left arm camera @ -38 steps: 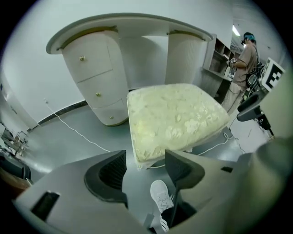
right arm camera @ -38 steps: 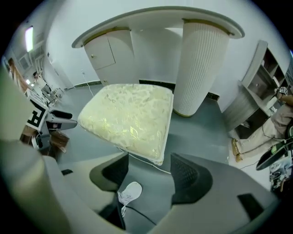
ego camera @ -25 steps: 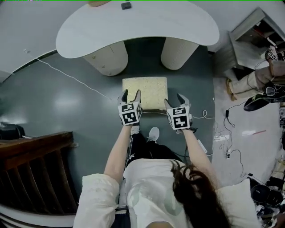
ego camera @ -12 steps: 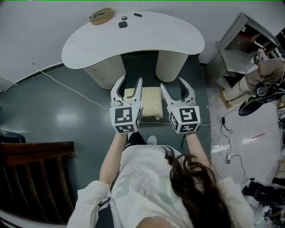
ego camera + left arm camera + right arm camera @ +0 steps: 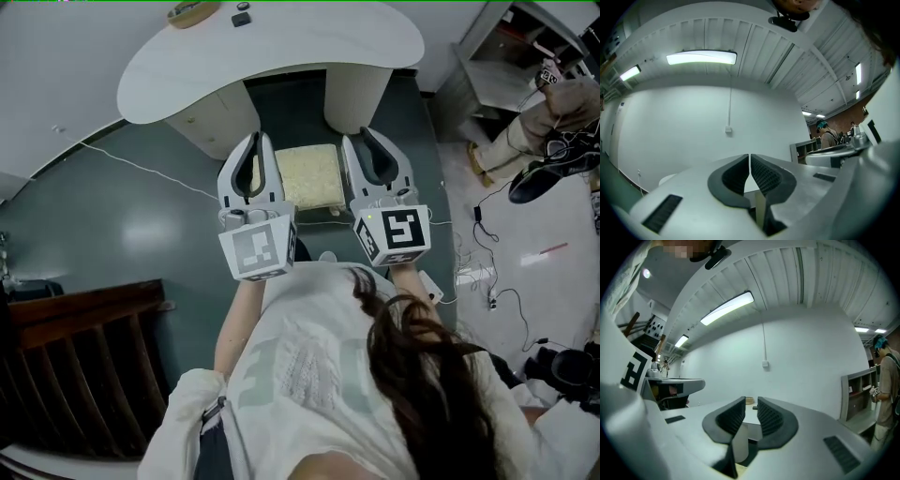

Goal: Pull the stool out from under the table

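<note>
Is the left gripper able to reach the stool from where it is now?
Probably yes: the stool stands on open floor with nothing between it and the left gripper, though the shut jaws must open first.

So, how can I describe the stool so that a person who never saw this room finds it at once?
Find the big white curved table, which stands on two thick cream legs. On the dark floor just in front of the gap between them is the stool: the only low square thing there, with a pale yellow seat.
</note>
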The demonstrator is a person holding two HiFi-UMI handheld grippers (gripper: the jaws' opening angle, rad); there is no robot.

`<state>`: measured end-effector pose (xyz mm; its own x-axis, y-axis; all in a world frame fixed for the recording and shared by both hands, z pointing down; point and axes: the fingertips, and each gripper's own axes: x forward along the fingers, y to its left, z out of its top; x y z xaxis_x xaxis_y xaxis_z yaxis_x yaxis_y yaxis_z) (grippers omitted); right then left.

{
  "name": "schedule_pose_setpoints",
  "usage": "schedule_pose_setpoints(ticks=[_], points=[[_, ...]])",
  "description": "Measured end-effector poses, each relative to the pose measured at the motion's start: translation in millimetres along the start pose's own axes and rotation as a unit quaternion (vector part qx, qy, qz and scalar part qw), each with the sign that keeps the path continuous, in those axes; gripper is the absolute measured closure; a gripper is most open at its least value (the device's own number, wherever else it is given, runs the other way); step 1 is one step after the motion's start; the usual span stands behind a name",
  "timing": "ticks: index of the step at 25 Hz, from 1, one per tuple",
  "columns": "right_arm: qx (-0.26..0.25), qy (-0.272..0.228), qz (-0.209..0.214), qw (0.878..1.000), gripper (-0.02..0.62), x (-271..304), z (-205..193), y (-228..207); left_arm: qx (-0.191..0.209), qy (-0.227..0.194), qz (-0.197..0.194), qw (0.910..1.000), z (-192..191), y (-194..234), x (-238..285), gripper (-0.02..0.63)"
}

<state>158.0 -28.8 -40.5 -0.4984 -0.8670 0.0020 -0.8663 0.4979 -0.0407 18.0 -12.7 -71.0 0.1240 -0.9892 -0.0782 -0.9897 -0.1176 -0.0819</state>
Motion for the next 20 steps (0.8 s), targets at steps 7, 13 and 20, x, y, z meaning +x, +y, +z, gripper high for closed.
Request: schedule_pose_setpoints(ticks=[7,13,20], points=[[0.005,0.027,-0.026,0.999,0.565,-17,-21,-13,-0.008,0.027,-0.001,0.9996,-19,-4,-13,0.572],[0.010,0.032,-0.030,0.999,0.566,-18,-23,-17,-0.015,0.035,0.000,0.9993,-24,2,-12,0.572],[0.009,0.036,-0.036,0.999,0.566,-21,-24,-21,-0.018,0.039,0.002,0.9991,-25,7,-10,0.574]])
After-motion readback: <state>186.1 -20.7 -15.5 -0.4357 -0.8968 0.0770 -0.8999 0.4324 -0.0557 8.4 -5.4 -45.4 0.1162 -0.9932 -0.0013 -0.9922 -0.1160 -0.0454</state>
